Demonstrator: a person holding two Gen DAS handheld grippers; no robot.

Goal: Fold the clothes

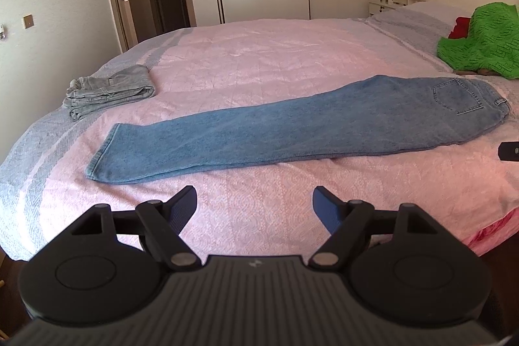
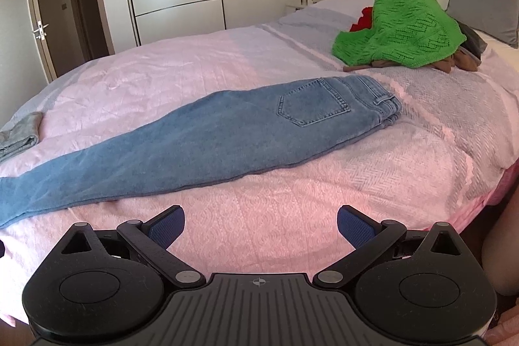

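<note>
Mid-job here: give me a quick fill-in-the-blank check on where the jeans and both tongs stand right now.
1. The blue jeans lie stretched out with one leg folded over the ____.
2. Both the left tongs and the right tongs are ____ and hold nothing.
3. The pile beyond the waistband is topped by a ____ knit sweater.
4. The folded grey jeans lie beyond the blue pair's ____ end.

Missing words: other; open; green; hem

The left gripper (image 1: 254, 203) is held level, jaws spread wide, its blue-padded fingers (image 1: 181, 209) gripping nothing. The right gripper (image 2: 261, 222) is posed the same way, jaws wide apart, fingers (image 2: 355, 227) empty, nothing between them.
</note>
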